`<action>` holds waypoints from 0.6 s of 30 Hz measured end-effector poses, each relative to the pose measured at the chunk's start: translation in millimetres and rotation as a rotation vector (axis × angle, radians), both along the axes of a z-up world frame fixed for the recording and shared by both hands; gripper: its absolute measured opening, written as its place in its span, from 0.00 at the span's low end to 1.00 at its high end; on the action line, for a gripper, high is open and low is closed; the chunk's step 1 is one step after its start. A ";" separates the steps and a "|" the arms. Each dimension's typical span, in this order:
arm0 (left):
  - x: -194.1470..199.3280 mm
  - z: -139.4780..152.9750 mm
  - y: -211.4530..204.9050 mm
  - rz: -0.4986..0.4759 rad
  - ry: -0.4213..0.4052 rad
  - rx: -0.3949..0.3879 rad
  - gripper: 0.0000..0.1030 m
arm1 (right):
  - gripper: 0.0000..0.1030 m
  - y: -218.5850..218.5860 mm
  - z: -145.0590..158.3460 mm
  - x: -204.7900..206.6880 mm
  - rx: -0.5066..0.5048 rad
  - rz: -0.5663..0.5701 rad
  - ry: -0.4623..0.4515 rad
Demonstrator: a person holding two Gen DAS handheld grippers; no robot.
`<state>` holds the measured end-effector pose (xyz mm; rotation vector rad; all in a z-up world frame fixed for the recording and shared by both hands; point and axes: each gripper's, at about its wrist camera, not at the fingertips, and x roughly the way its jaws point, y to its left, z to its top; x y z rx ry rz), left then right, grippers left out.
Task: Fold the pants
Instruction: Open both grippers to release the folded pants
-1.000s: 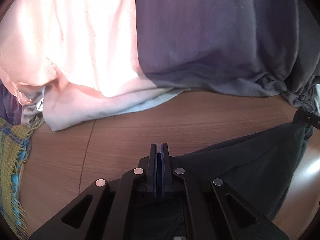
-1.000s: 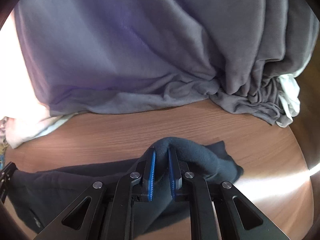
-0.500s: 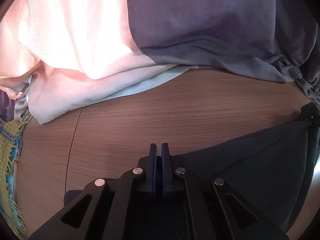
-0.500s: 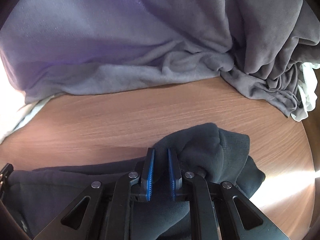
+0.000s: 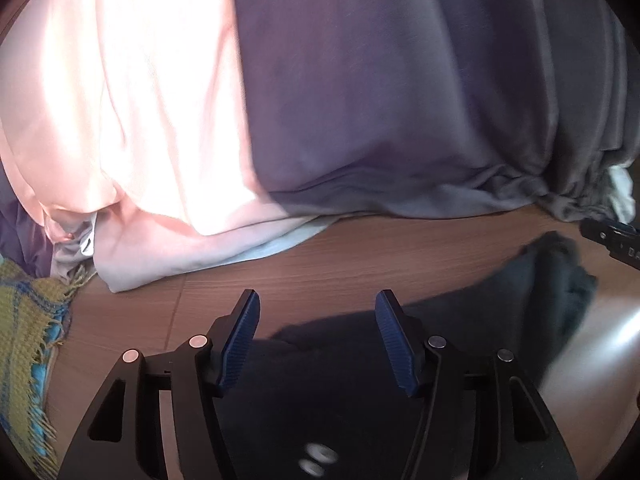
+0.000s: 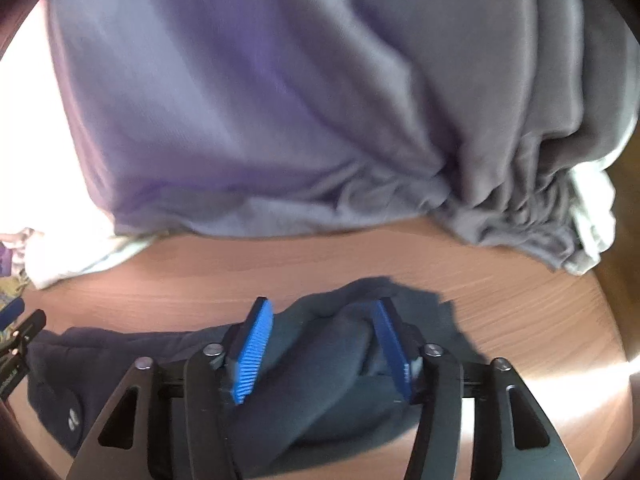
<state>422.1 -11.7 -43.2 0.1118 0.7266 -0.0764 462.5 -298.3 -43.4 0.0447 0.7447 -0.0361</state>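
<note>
The dark navy pants (image 5: 500,320) lie on the wooden table (image 5: 380,260), spread from left to right. In the right wrist view the pants (image 6: 328,360) bunch up in a rumpled fold between the blue pads. My left gripper (image 5: 316,332) is open, its fingers apart just above the pants' left part. My right gripper (image 6: 324,340) is open, its fingers either side of the bunched fabric without pinching it. The right gripper's tip shows at the right edge of the left wrist view (image 5: 612,236).
A pile of laundry lies along the far side: a grey-purple garment (image 5: 400,100), a pink one (image 5: 140,100) and a white piece (image 6: 592,216). A yellow-green woven cloth with fringe (image 5: 24,340) lies at the left. Bare wood shows between the pile and the pants.
Both grippers were shut on the pants and have opened. The fabric has dropped onto the table and lies loose. Both views have pulled back slightly.
</note>
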 end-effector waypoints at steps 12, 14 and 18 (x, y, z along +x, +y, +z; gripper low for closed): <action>-54.5 -12.1 -67.8 -0.075 0.008 -0.033 0.59 | 0.55 -71.7 1.8 -57.5 0.053 0.019 -0.065; -55.3 -22.6 -74.9 -0.065 0.034 -0.034 0.59 | 0.55 -80.3 -8.2 -53.4 0.079 0.023 -0.042; -58.2 -43.8 -84.9 -0.056 0.089 -0.046 0.58 | 0.55 -90.0 -30.1 -42.0 0.114 0.061 0.003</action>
